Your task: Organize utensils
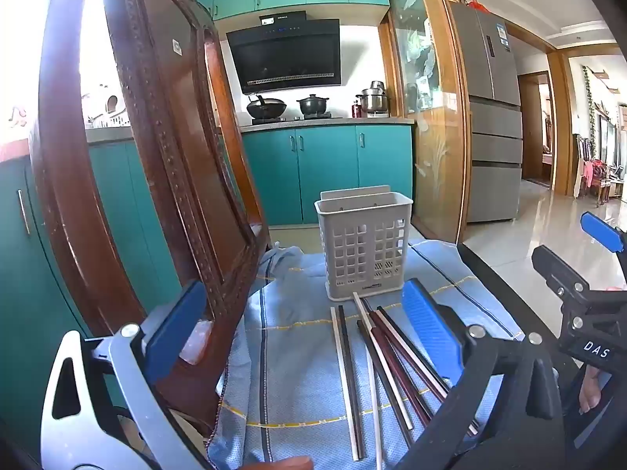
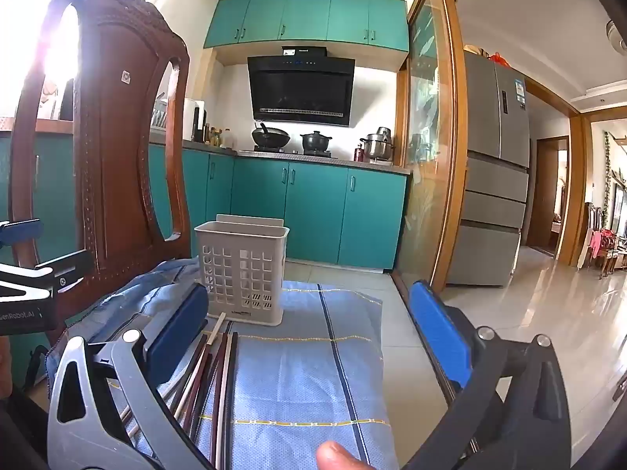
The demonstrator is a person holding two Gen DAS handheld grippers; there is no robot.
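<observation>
We work from the near end: both grippers hover wide open and hold nothing, the left gripper (image 1: 305, 337) above the chopsticks (image 1: 376, 360) and the right gripper (image 2: 309, 337) just to their right. We should lower over one stick, straddle it squarely and pinch near its middle so it lifts level. The sticks lie loosely fanned on the blue cloth (image 2: 298, 384), tips toward the empty white basket (image 1: 364, 250) beyond, beside the chair (image 1: 164, 164).

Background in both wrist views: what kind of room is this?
A home kitchen, most likely: a range hood above a wok on the stove, teal cabinets below, and a fridge at the right.
</observation>
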